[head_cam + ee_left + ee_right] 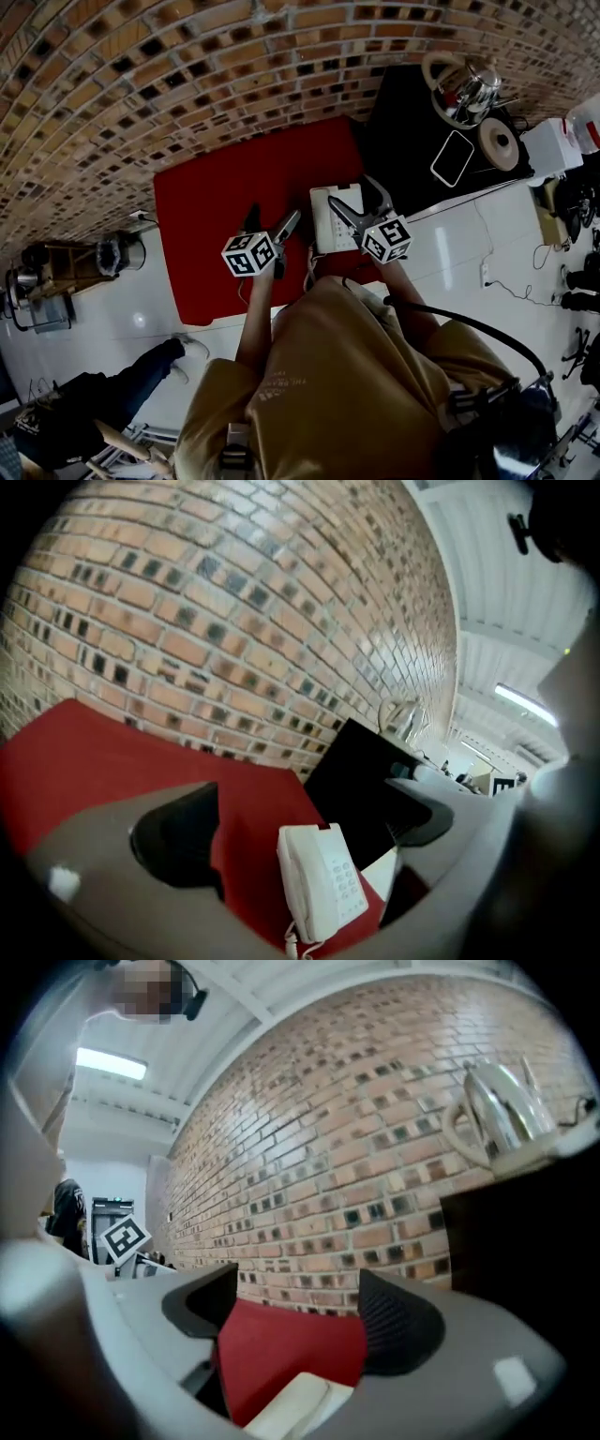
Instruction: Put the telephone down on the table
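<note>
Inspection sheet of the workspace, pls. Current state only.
Surface: red table, bare apart from the telephone; it meets a black table on the right.
Job's things: white telephone lies flat on the red table near its right edge, handset on.
Clutter: kettle, a dark flat slab and a round disc, all on the black table.
Grippers: left gripper and right gripper are both open, above the telephone, holding nothing.
Cables: telephone cord hangs off the near edge; floor cable at right.
Surroundings: brick wall, white floor, another person's legs lower left.
</note>
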The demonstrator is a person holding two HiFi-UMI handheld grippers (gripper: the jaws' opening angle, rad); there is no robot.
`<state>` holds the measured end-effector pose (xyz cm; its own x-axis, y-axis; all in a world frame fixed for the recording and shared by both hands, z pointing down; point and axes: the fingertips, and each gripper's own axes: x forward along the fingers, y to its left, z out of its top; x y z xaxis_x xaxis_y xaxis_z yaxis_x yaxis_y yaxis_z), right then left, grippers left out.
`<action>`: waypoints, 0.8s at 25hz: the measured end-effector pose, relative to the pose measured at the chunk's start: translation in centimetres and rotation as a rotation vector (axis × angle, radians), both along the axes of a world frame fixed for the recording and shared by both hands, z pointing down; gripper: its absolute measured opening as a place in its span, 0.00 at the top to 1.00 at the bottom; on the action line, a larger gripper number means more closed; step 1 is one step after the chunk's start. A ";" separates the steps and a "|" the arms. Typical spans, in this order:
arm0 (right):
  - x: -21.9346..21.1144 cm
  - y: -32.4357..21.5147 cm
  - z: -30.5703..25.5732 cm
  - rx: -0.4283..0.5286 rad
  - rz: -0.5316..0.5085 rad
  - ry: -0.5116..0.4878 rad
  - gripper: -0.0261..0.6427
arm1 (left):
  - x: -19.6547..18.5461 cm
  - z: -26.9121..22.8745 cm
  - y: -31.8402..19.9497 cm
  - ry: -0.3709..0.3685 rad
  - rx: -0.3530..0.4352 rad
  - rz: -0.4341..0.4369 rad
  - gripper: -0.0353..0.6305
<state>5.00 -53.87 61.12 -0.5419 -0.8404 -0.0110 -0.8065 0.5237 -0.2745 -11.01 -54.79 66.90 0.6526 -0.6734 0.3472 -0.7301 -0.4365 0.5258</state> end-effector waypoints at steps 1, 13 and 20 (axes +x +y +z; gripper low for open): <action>-0.3 0.0 -2.2 0.048 0.012 0.015 0.36 | -1.0 -2.1 -0.1 0.001 0.054 -0.034 0.12; -2.2 1.7 -12.5 0.207 0.223 0.098 0.39 | -8.4 -16.5 2.6 -0.263 0.560 -0.302 0.13; -3.1 1.7 -11.5 0.162 0.236 0.166 0.39 | -8.8 -17.7 2.9 -0.266 0.614 -0.354 0.17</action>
<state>1.87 -52.17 49.63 -0.3378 -0.9376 -0.0826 -0.9376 0.3428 -0.0577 -19.80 -51.84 49.24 0.3077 -0.9505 -0.0425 -0.9495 -0.3097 0.0508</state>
